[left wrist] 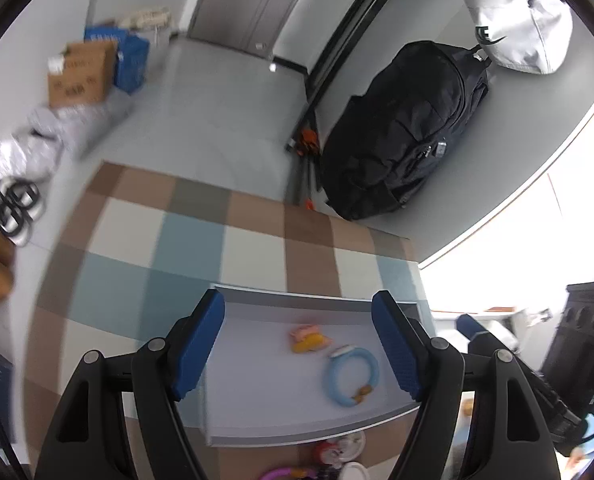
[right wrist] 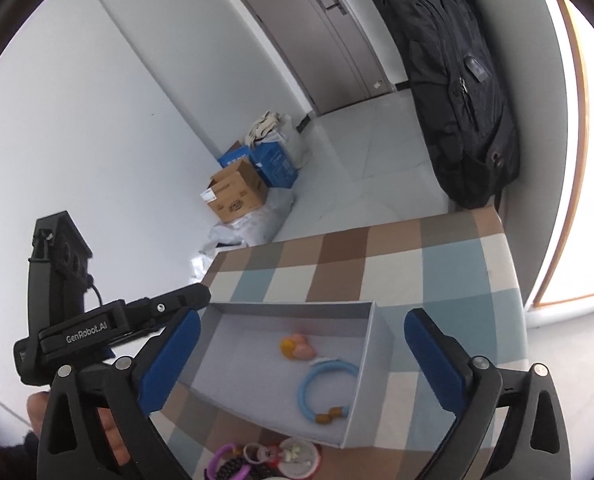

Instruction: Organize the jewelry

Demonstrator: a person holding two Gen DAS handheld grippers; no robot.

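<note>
A shallow grey box (left wrist: 289,300) (right wrist: 257,312) lies on the checked tablecloth. Inside it rest a light blue bracelet (left wrist: 351,376) (right wrist: 327,390) with amber beads and a small pink and orange piece (left wrist: 309,338) (right wrist: 296,347). My left gripper (left wrist: 297,344) hovers over the box, open, with nothing between its blue pads. My right gripper (right wrist: 301,360) also stands wide open above the box and holds nothing. More jewelry (left wrist: 329,460) (right wrist: 257,458), among it a purple ring and red and white pieces, lies just in front of the box. The left gripper's body (right wrist: 113,324) shows at the left of the right wrist view.
The checked cloth (left wrist: 201,232) (right wrist: 437,264) covers a small table that ends near a black backpack (left wrist: 405,128) (right wrist: 453,80). Cardboard and blue boxes (left wrist: 97,66) (right wrist: 249,184) sit on the floor by the wall. A hand (right wrist: 37,412) shows at lower left.
</note>
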